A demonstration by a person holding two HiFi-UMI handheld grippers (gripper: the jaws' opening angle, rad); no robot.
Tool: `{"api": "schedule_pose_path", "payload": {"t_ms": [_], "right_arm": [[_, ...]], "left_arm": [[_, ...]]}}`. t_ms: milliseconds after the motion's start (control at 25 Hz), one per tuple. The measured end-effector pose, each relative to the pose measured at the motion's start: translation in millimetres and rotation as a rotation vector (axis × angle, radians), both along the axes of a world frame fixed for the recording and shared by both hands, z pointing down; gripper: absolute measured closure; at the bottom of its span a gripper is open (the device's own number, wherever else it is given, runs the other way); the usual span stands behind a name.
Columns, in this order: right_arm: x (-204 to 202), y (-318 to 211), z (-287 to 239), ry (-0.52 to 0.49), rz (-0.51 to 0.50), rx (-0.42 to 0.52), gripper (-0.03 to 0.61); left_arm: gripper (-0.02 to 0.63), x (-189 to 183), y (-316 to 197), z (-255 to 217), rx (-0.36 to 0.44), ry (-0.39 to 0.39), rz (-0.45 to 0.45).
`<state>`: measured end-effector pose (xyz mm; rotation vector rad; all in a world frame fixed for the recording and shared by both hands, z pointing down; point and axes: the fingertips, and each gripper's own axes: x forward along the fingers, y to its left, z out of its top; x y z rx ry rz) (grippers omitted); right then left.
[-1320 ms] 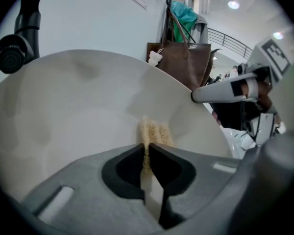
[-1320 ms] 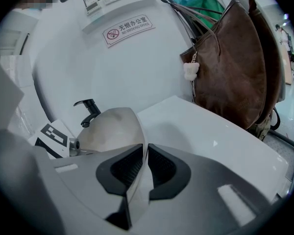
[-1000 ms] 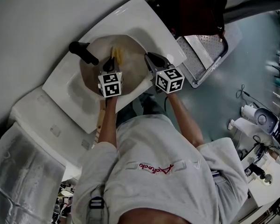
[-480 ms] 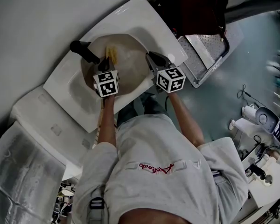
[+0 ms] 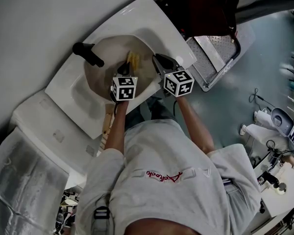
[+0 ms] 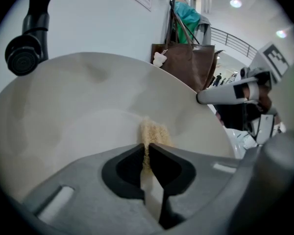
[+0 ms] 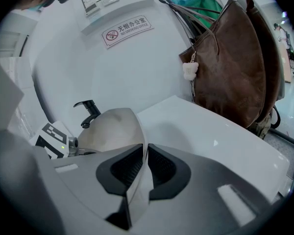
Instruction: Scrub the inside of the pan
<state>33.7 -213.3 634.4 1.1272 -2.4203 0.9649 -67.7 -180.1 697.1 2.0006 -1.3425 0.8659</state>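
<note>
The pan [image 5: 108, 70], cream inside, sits in the white sink [image 5: 154, 21]. My left gripper [image 5: 124, 72] is over the pan's near right part, shut on a brush whose yellow bristles [image 5: 133, 59] rest on the pan's inside. In the left gripper view the bristles [image 6: 153, 131] press on the pan's floor [image 6: 78, 116] just past the shut gripper [image 6: 148, 153]. My right gripper [image 5: 157, 61] is at the pan's right edge. In the right gripper view that gripper [image 7: 143, 153] is shut on the thin pan rim [image 7: 137, 124].
A black faucet [image 5: 87, 53] reaches over the pan's far left side. A brown bag [image 7: 230, 67] hangs beside the sink on the right, and a metal rack [image 5: 214, 57] stands below it. A no-smoking sign [image 7: 126, 29] is on the wall behind.
The left gripper and brush went left across the pan toward the faucet, then came back right toward the right gripper. The right gripper has stayed on the rim.
</note>
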Motion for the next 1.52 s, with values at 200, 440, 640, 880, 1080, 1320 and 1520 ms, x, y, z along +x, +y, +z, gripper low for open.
{"api": "schedule_pose_path", "payload": {"t_ms": [200,440,640,880,1080,1320,1520], "right_arm": [[0,-1,0,-0.003,-0.003,0.001,0.541],[0,-1,0,-0.002,-0.006,0.002,0.54],[1,0,1,0.003,-0.005,0.001,0.54],[-1,-1,1,0.023,-0.008,-0.002,0.538],[0,-1,1,0.053,-0.028,-0.01,0.537],[3,0,-9,0.075,-0.023,0.009,0.5],[8,0,-28,0.115,-0.029,0.096,0.568]], "left_arm": [[0.588,10,4,2,-0.007,0.007,0.032],[0.588,-6,0,-14,0.062,0.026,0.007],[0.588,-8,-4,-35,0.139,0.062,0.013],[0.588,-5,-4,-49,0.168,0.08,0.018],[0.588,-6,-4,-61,0.188,0.084,0.007],[0.588,-9,-6,-76,0.224,0.071,0.006],[0.588,-8,-8,-91,0.254,0.067,0.003]]}}
